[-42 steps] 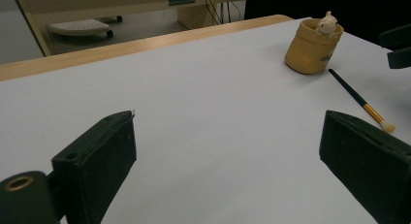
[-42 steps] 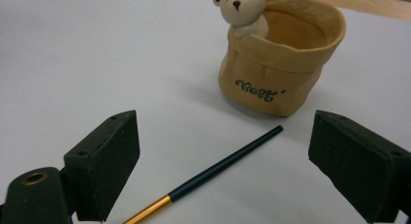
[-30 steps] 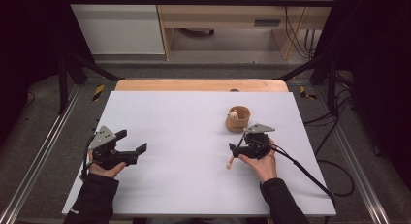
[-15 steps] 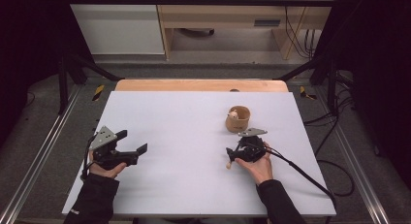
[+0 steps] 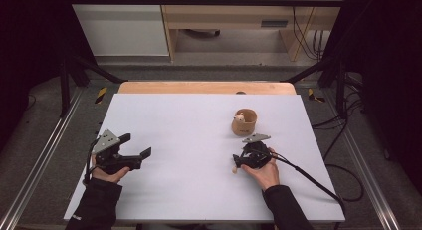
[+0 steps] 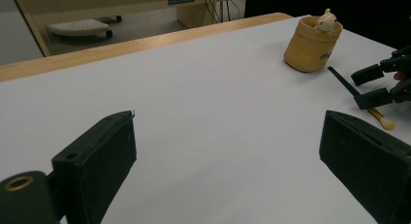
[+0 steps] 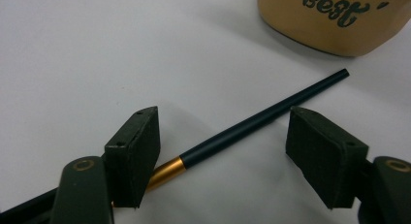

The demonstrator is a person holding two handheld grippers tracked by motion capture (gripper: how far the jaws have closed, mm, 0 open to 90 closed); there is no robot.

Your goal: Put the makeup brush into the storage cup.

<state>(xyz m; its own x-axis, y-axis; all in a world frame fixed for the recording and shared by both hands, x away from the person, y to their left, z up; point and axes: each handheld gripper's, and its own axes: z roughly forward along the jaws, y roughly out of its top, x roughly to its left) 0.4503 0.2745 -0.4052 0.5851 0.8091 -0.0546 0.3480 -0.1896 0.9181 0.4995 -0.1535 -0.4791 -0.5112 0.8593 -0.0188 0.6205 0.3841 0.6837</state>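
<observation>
Dim workroom around a white bench (image 5: 199, 130)

Beyond its wooden far edge (image 5: 206, 87): grey floor (image 5: 234, 70), pale wooden furniture (image 5: 234, 16), white cabinet (image 5: 119, 26), black frame bars (image 5: 199, 0), dangling cables (image 5: 301, 26).

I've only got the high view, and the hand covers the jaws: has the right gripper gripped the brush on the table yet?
Observer: Not yet. In the right gripper view the right gripper stands open with the brush lying flat between its jaws; they have just been closing, but neither pad presses on it.
Operator: Which part of it lies between them?
Observer: The dark handle; the gold ferrule sits right at one jaw.
Operator: Is the cup in the way?
Observer: No, the cup stands past the handle's end, with a gap between them.
Operator: And the left gripper?
Observer: The left gripper is wide open over bare table.
</observation>
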